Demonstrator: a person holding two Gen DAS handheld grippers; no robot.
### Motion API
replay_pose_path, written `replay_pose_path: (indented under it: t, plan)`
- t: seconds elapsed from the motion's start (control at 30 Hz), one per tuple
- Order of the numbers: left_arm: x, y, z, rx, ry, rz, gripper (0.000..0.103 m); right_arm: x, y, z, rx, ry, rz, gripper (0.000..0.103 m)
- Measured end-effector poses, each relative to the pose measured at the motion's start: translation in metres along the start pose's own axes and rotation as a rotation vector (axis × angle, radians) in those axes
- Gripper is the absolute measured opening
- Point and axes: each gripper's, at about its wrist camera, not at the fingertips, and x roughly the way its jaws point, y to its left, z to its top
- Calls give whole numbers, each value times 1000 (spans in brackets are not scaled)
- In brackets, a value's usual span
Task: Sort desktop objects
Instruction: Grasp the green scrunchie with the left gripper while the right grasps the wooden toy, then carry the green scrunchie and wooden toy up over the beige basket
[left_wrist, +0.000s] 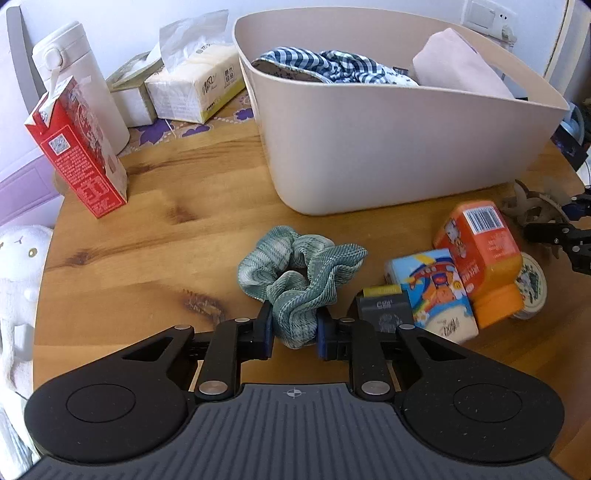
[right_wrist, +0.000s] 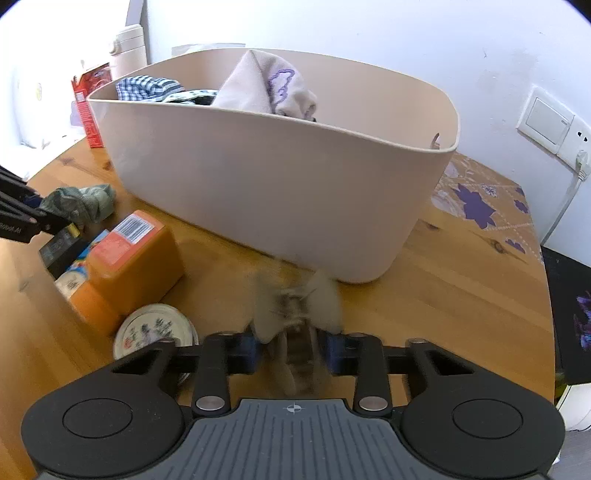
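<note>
Well, the left gripper (left_wrist: 294, 328) is pinched onto the green scrunchie (left_wrist: 301, 273) on the table (left_wrist: 147, 236) before the bin (left_wrist: 388, 147); soft, light, grippable anywhere. The right gripper (right_wrist: 291, 345) clamps a blurred beige clip (right_wrist: 295, 306).

beige bin (left_wrist: 388, 147) with blue-white checked cloth (left_wrist: 317, 64), teal striped scrunchie (left_wrist: 295, 280), orange bottle (left_wrist: 484, 258), red carton (left_wrist: 77, 151), purple-flowered mat (right_wrist: 480, 206)
</note>
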Motion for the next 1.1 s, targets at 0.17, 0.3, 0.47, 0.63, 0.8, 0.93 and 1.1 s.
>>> replay_pose_path:
  t: [0.17, 0.3, 0.47, 0.63, 0.8, 0.93, 1.1]
  plan:
    - [-8, 0, -6, 7, -6, -7, 21, -8, 1, -3, 5, -7, -5, 30]
    - [-18, -1, -12, 10, -18, -14, 21, -24, 7, -4, 18, -30, -17, 30]
    - [-34, -3, -19, 35, -38, -13, 21, -45, 12, -5, 27, -62, -27, 30]
    - [-52, -1, -24, 46, -67, -22, 21, -70, 18, -13, 35, -95, -36, 30]
    - [-70, 2, -30, 59, -98, -26, 21, -91, 27, -17, 40, -126, -51, 31]
    - [-87, 5, -32, 63, -126, -32, 21, -109, 32, -17, 45, -156, -65, 31]
    - [-109, 10, -33, 66, -160, -38, 21, -131, 38, -10, 37, -204, -78, 31]
